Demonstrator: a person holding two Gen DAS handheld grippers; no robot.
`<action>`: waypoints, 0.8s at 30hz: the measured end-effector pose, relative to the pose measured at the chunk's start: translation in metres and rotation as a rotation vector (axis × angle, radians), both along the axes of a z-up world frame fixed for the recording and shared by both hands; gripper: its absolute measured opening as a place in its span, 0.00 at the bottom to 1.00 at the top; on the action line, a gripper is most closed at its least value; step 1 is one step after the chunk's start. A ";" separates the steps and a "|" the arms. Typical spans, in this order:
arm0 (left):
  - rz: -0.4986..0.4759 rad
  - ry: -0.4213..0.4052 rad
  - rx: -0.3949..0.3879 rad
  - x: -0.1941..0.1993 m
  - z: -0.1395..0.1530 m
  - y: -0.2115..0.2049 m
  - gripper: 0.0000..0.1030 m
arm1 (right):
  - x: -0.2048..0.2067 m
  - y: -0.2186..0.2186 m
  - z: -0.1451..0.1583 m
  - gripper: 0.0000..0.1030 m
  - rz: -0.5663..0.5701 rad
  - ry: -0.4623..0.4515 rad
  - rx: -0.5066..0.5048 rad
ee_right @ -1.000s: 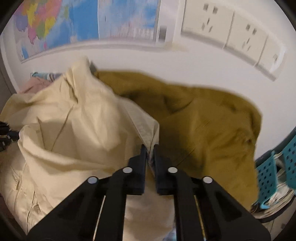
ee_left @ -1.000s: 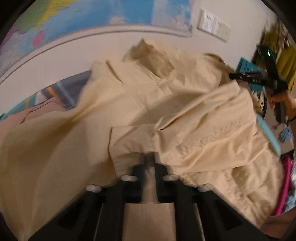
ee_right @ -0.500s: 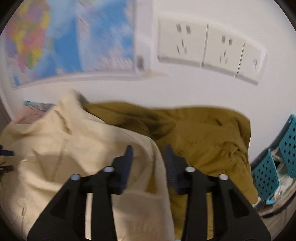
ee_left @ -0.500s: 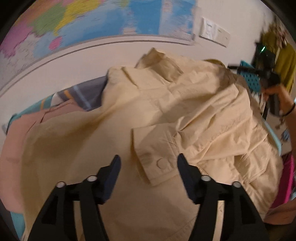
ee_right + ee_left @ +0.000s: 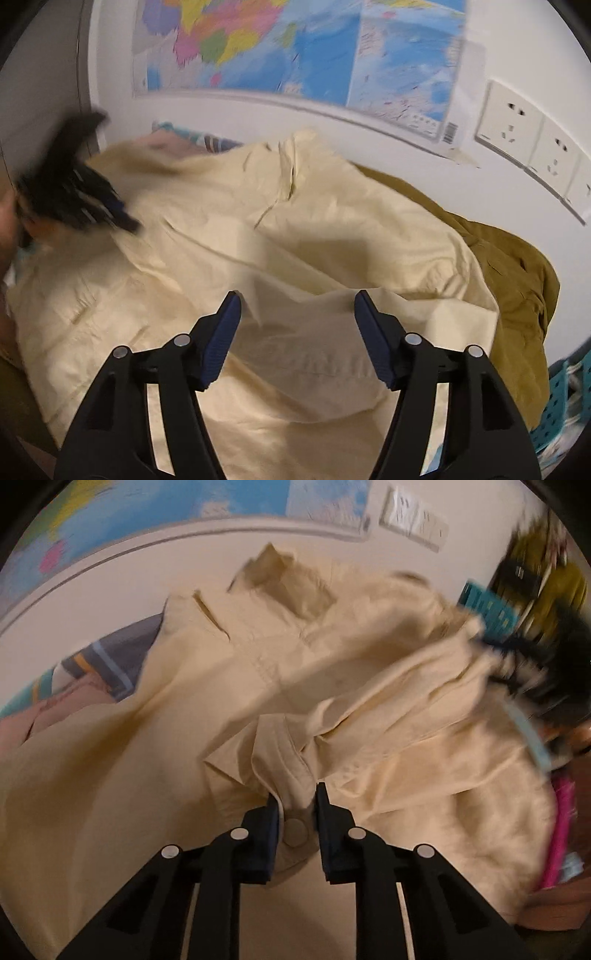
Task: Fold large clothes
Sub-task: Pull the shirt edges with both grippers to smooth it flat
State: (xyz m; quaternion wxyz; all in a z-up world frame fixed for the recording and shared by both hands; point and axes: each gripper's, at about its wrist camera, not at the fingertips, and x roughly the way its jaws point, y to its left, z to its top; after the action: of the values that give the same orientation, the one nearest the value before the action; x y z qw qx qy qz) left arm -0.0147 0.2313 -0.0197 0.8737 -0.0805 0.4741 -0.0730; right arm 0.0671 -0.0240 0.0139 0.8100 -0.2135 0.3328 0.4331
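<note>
Spread wide under both tongs: a large cream cotton jacket (image 5: pixel 369 686), rumpled, collar end lying far from the tongs and up against the white wall (image 5: pixel 110 598), hem end nearest them. Long axis running from the tongs away toward the wall, so far as the folds allow judging.

Left gripper (image 5: pixel 294 799): jaws just been closing, now narrowed round the jacket's buttoned cuff (image 5: pixel 288 775) (round snap button visible between the pads), cloth bunched between and pressed on both sides. Sleeve trailing off from that cuff toward the upper right.

Right gripper (image 5: pixel 297 304): jaws just been opening, now standing about half apart, nothing clamped; a loose edge of the cream cloth lying beneath the gap, apart from both pads.

Right of the right gripper, partly under the jacket: an olive-brown garment (image 5: pixel 517 280). Beyond that, at the lower right edge, a teal perforated plastic basket (image 5: pixel 565 402) (contents too blurred to tell). Beyond the left gripper to the left, striped and pink folded fabrics (image 5: pixel 92 672). On the wall above, a coloured map (image 5: pixel 295 44) and white sockets (image 5: pixel 532 129).
</note>
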 end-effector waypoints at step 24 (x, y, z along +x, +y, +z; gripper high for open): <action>0.088 -0.021 0.219 0.016 -0.023 -0.010 0.59 | 0.015 0.019 -0.032 0.40 -0.025 0.174 0.051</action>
State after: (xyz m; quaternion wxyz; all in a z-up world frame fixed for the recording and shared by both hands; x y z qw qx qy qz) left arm 0.0013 0.2213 -0.0431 0.8847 -0.0044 0.4659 0.0170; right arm 0.0822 -0.0047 -0.0178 0.7885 -0.1503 0.3936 0.4481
